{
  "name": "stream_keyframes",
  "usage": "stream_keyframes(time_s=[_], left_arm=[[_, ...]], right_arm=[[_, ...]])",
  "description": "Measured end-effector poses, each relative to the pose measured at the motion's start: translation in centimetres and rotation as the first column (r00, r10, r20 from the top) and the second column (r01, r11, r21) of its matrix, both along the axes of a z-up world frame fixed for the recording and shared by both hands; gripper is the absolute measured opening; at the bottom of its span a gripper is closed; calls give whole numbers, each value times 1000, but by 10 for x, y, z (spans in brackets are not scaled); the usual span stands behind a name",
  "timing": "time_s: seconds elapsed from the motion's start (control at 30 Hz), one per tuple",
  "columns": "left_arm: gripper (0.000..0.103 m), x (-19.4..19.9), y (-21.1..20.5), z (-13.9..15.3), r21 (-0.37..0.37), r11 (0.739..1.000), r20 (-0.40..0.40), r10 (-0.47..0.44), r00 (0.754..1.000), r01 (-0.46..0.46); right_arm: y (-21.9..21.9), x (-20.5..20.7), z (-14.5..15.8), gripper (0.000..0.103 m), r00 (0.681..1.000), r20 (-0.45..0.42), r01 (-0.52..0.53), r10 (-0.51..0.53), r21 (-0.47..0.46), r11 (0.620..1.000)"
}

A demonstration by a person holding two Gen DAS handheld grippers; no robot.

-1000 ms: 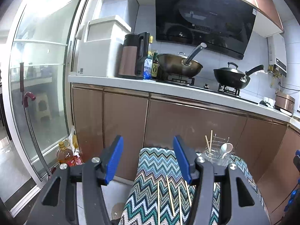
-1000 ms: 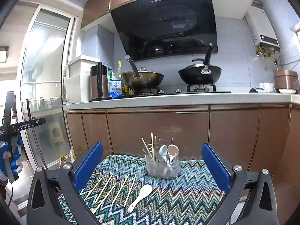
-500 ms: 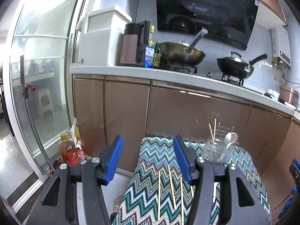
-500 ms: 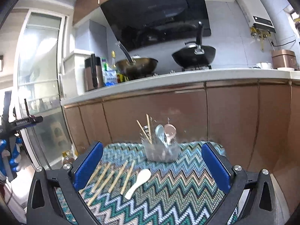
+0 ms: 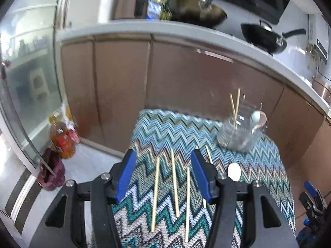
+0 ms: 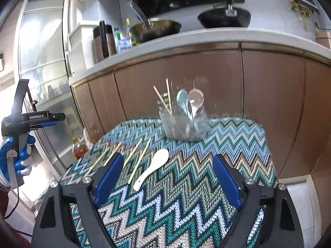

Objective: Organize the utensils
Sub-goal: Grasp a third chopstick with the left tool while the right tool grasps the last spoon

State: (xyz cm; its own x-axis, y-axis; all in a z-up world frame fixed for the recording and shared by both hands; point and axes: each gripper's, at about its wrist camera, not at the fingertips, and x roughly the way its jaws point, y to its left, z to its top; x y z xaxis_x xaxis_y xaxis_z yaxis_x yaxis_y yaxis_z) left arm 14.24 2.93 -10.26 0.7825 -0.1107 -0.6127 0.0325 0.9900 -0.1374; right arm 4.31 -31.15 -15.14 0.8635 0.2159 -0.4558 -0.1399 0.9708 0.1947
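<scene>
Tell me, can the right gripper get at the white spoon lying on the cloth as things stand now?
Probably yes. The right gripper is open and the white spoon lies flat just ahead between its fingers; nothing covers it, and the nearest chopstick lies apart.

A zigzag-patterned cloth (image 6: 186, 196) carries loose chopsticks (image 5: 174, 181), a white spoon (image 6: 152, 168) and a glass holder (image 6: 184, 124).

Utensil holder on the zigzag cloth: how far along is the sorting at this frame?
Partly done. The clear holder already contains two chopsticks and two spoons. Nothing is in hand: the left gripper and right gripper are both open and empty. Left to do: four loose chopsticks and the white spoon lying on the cloth.
</scene>
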Motion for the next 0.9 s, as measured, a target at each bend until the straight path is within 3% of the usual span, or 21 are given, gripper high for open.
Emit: stream_keyframes(time_s=[0.23, 0.4, 0.57, 0.7, 0.9], left_arm=[[53, 39, -33, -41, -6, 989, -162, -145, 976, 146], [53, 72, -55, -70, 0, 976, -294, -208, 933, 218], [52, 105, -70, -95, -49, 967, -412, -249, 876, 252], [36, 129, -69, -108, -92, 968, -481, -247, 841, 231], [26, 152, -70, -127, -123, 968, -562, -251, 788, 220]], right_arm=[[7, 30, -14, 70, 995, -90, -52, 50, -18, 999], [10, 64, -19, 58, 980, -172, -107, 103, -16, 994], [15, 111, -35, 42, 947, -268, -174, 176, 30, 984], [17, 148, -55, 32, 915, -337, -207, 220, 75, 975], [14, 188, -84, 26, 868, -413, -225, 275, 167, 960]])
